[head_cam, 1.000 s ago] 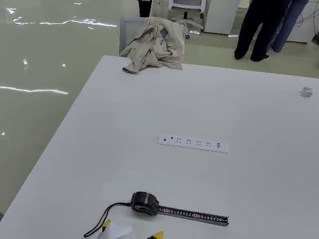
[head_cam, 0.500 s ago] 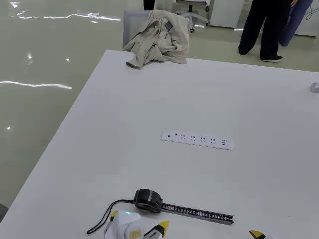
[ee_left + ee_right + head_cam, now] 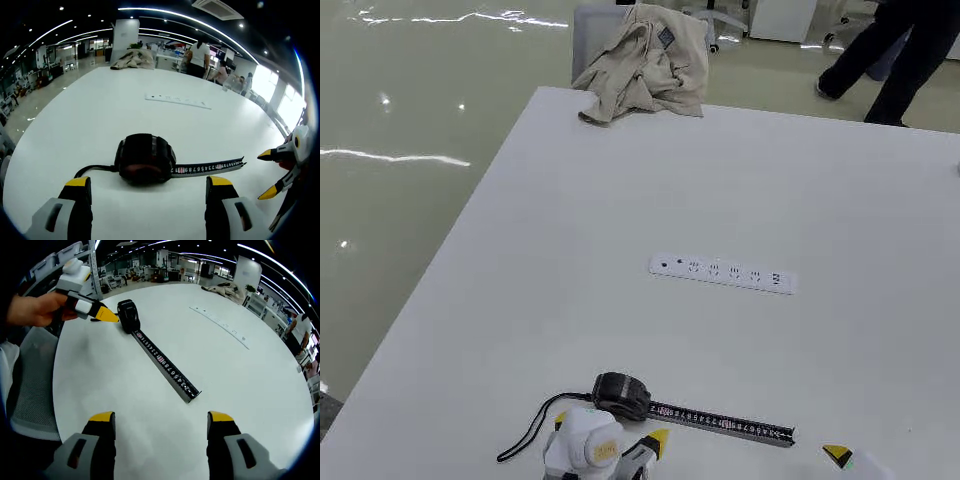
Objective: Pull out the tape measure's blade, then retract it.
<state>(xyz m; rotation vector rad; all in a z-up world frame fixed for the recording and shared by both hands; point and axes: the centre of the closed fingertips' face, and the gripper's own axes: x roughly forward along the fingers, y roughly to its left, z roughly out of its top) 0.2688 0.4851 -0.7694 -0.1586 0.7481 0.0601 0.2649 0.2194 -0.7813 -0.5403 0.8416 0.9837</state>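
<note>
- One white table (image 3: 570,250) carries everything I see.
- Beige jacket (image 3: 645,60) heaped at its far edge.
- White power strip (image 3: 723,273) lies mid-table.
- My left gripper (image 3: 147,182): jaws apart, empty, just behind the case.
- My right gripper (image 3: 161,416): jaws apart, empty, facing the blade's tip.
- Tape measure (image 3: 622,395) lies near the table's close edge, blade (image 3: 720,422) out flat, black strap (image 3: 532,435) trailing.

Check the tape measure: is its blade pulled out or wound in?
Pulled out. The numbered blade lies flat on the table, stretching from the black case to its hooked end.
</note>
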